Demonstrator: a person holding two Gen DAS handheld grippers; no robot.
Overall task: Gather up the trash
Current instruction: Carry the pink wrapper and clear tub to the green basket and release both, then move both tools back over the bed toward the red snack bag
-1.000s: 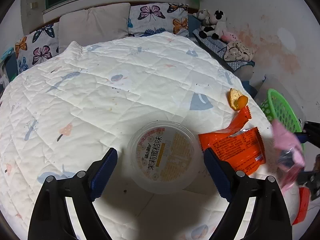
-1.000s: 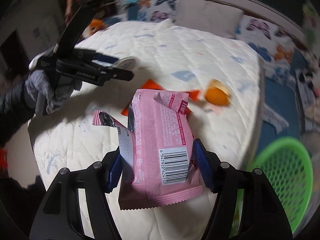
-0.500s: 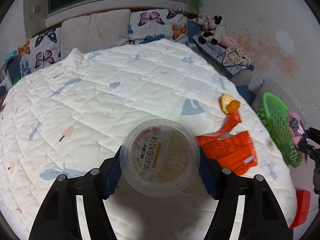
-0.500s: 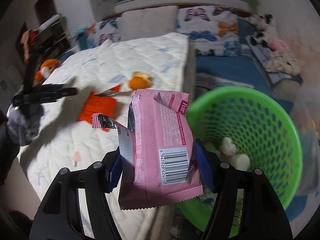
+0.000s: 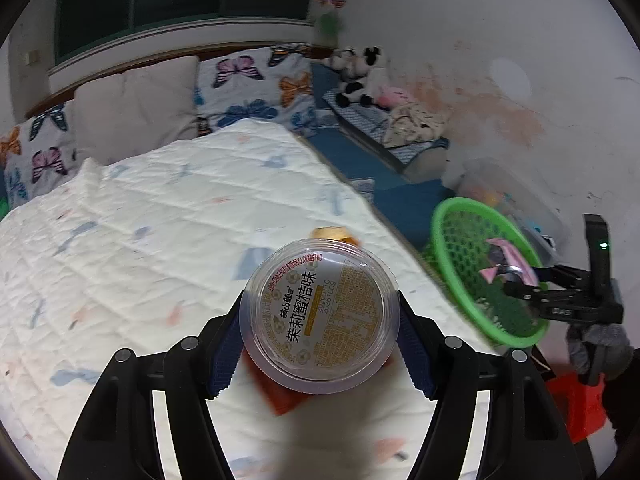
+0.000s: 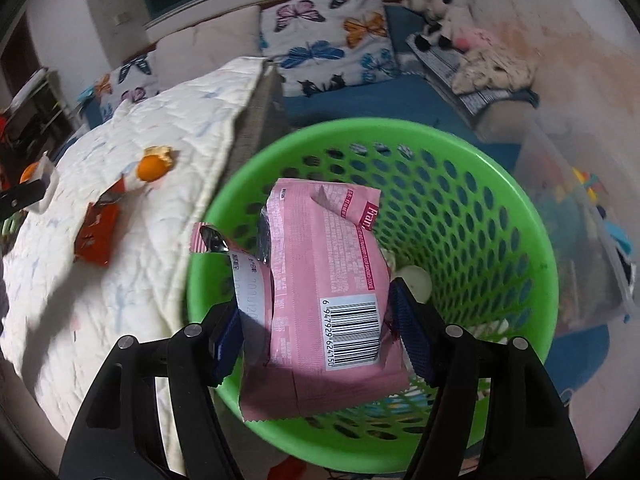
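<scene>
**Cup and wrapper both gripped**

Left wrist: left gripper [image 5: 320, 344], jaws clamped on the plastic cup [image 5: 319, 316], raised above the bed [image 5: 160, 240], lid facing the camera.

Right wrist: right gripper [image 6: 316, 332], jaws clenched on the pink wrapper [image 6: 320, 280] over the green basket [image 6: 500, 220], long axis pointing away, barcode end nearest.

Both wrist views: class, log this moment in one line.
left claw: holds jelly cup | right claw: holds pink wrapper over green basket
</scene>
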